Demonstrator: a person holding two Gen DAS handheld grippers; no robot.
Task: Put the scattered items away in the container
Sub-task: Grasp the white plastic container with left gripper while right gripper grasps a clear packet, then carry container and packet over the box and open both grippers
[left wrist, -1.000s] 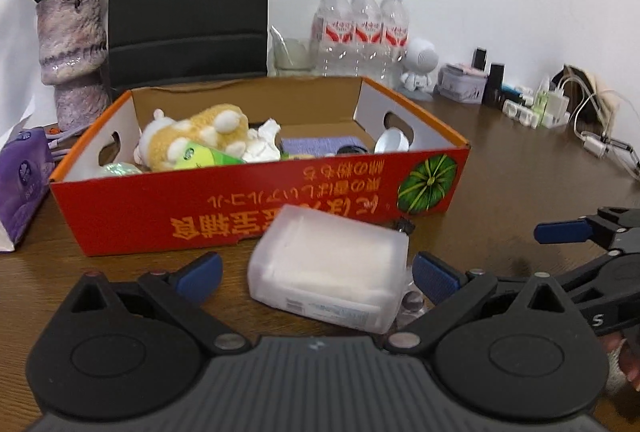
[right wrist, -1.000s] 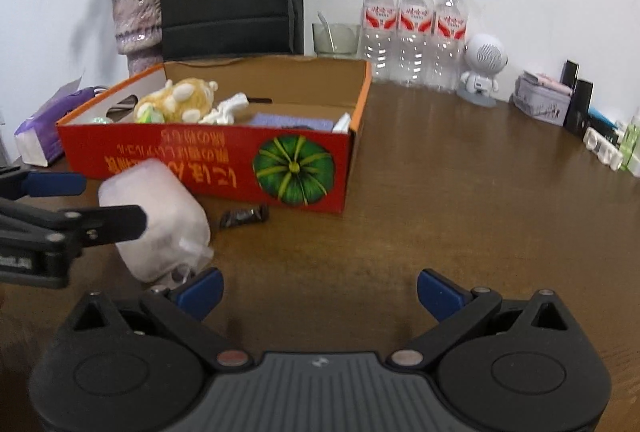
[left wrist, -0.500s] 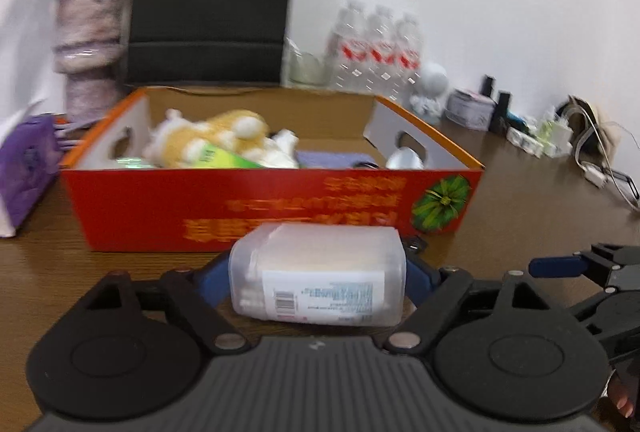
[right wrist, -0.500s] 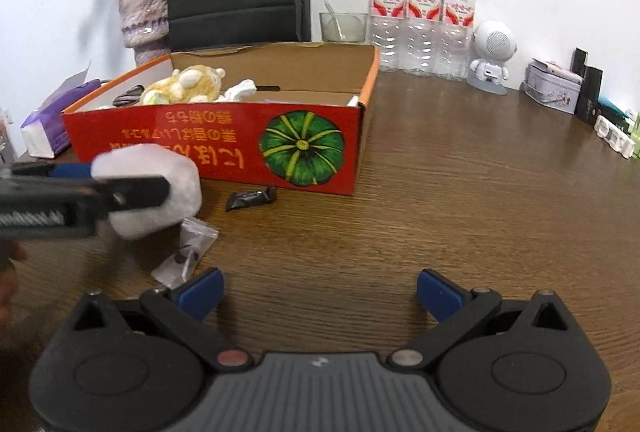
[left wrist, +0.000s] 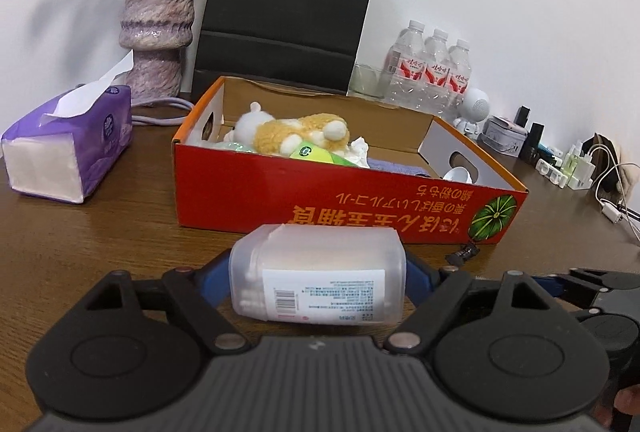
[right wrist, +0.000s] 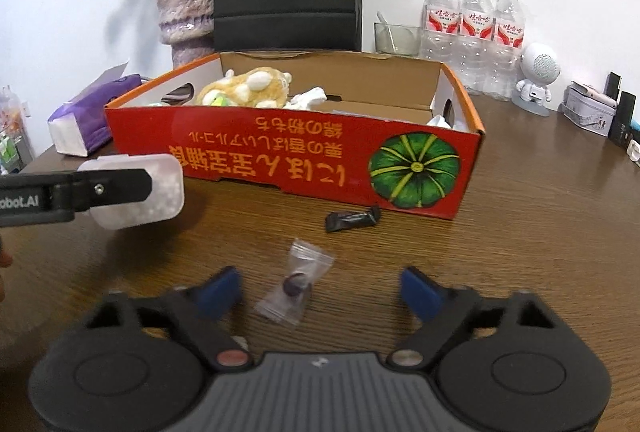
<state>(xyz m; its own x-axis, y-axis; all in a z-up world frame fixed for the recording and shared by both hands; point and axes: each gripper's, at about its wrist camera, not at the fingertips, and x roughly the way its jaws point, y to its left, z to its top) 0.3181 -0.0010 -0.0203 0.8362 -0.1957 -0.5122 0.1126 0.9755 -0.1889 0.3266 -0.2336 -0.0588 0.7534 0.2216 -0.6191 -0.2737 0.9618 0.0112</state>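
Observation:
My left gripper (left wrist: 318, 274) is shut on a translucent white plastic box (left wrist: 320, 272) with a barcode label, held above the table in front of the red cardboard box (left wrist: 320, 192). The plastic box also shows in the right wrist view (right wrist: 136, 192), lifted off the table at the left. The red box (right wrist: 280, 160) holds a plush toy (left wrist: 296, 136) and other items. My right gripper (right wrist: 320, 290) is open and empty, with a small clear packet (right wrist: 296, 282) lying between its fingers. A dark wrapper (right wrist: 352, 220) lies by the red box's front wall.
A purple tissue pack (left wrist: 68, 148) lies left of the red box. A vase (left wrist: 156, 32), a black paper bag (left wrist: 288, 4), three water bottles (right wrist: 472, 32), a glass (right wrist: 396, 38) and a white robot figure (right wrist: 536, 80) stand along the wall. Chargers and cables (left wrist: 580, 172) lie at the far right.
My left gripper closed on the plastic box and lifted it off the table, uncovering the clear packet. My right gripper moved forward, bringing the packet between its fingers.

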